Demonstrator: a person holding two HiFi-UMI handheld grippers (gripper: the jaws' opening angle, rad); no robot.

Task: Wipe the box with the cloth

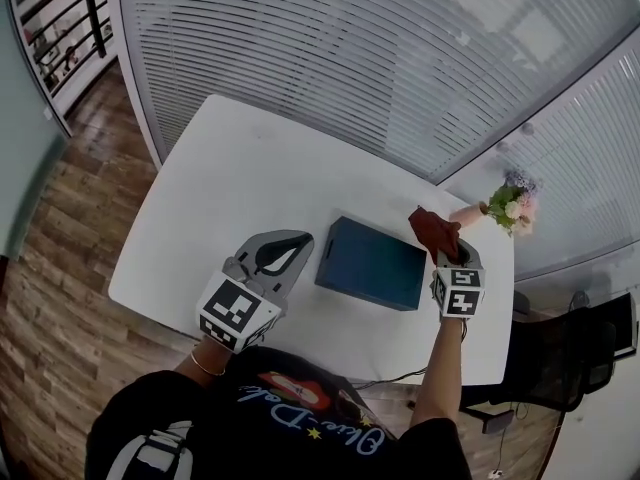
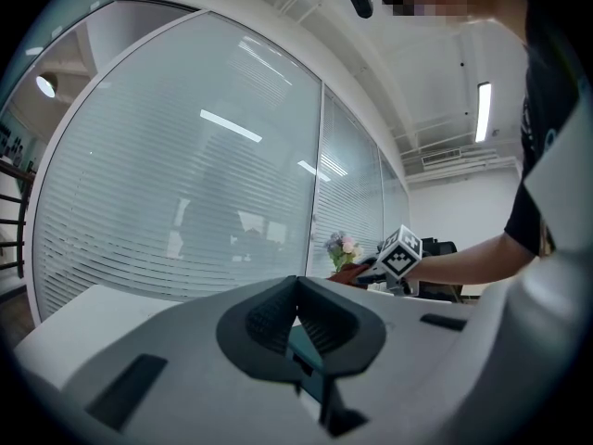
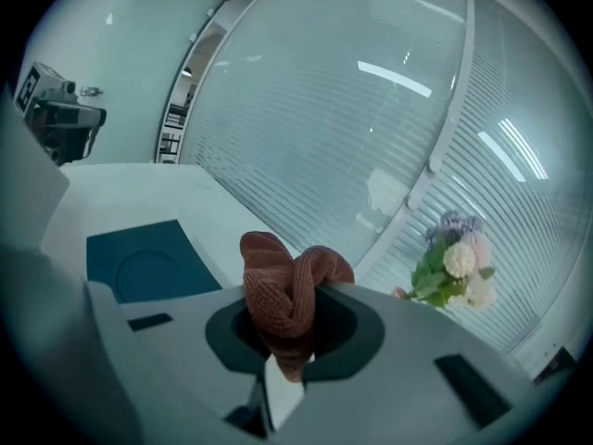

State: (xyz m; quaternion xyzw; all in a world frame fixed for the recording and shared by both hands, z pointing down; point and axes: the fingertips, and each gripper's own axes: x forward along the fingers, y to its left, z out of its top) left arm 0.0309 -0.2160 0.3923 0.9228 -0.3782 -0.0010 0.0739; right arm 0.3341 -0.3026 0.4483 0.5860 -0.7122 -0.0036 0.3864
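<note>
A dark teal box (image 1: 372,263) lies flat on the white table (image 1: 230,188); its lid shows a round emboss in the right gripper view (image 3: 148,260). My right gripper (image 1: 447,251) is shut on a rust-brown knitted cloth (image 1: 434,230), bunched up between its jaws (image 3: 285,295), just off the box's right end. My left gripper (image 1: 283,254) is shut with nothing in it, hovering close to the box's left end. From the left gripper view, the jaws meet at the tip (image 2: 297,282) and a sliver of the teal box (image 2: 304,347) shows below.
A small bouquet of flowers (image 1: 512,205) stands at the table's far right corner, seen also in the right gripper view (image 3: 454,262). Slatted glass walls (image 1: 380,58) rise behind the table. A black chair (image 1: 560,358) sits at right, wood floor (image 1: 50,218) at left.
</note>
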